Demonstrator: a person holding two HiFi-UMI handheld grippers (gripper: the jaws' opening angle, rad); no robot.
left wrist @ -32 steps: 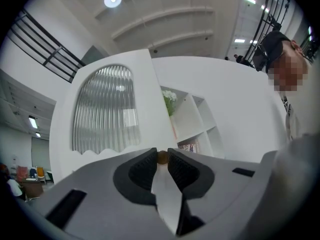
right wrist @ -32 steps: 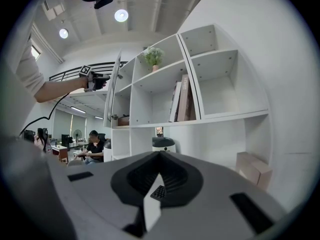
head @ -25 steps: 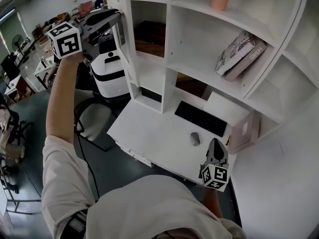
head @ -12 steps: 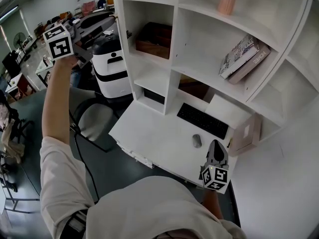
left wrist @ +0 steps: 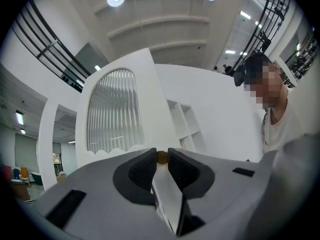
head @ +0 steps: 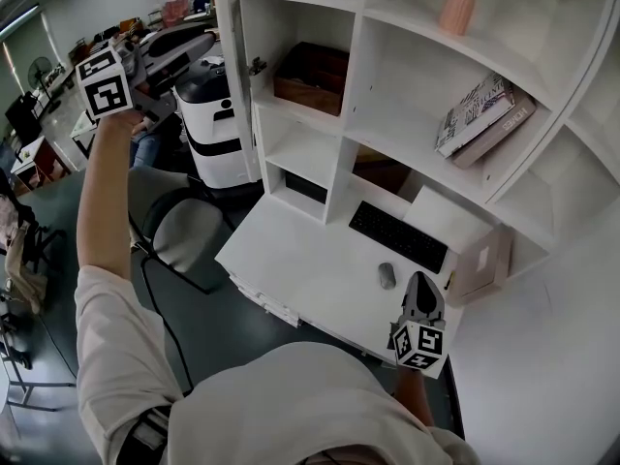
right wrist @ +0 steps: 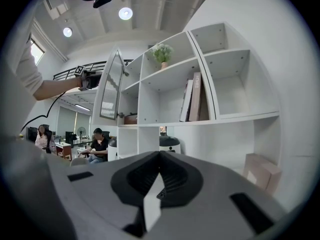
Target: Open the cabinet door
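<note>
The white cabinet door (head: 235, 85) with its ribbed glass pane (left wrist: 112, 114) stands swung out from the shelf unit (head: 349, 114); in the head view I see it almost edge-on. My left gripper (head: 205, 43) is raised at the door's free edge. Its jaws (left wrist: 162, 156) are shut on the small brass door knob (left wrist: 162, 157). The right gripper view shows the open door (right wrist: 111, 86) with the left gripper (right wrist: 90, 79) at its edge. My right gripper (head: 421, 287) hangs low over the desk's front right corner, shut (right wrist: 160, 156) with nothing in it.
On the white desk (head: 291, 269) lie a keyboard (head: 397, 235) and a mouse (head: 387, 275), with a cardboard box (head: 480, 260) at the right. The shelves hold books (head: 484, 114), a pink vase (head: 455, 3) and a brown box (head: 310, 76). A white machine (head: 208, 114) and a chair (head: 184, 231) stand left.
The left gripper has moved left and toward me with the knob, and the door has swung further open. The right gripper has stayed put.
</note>
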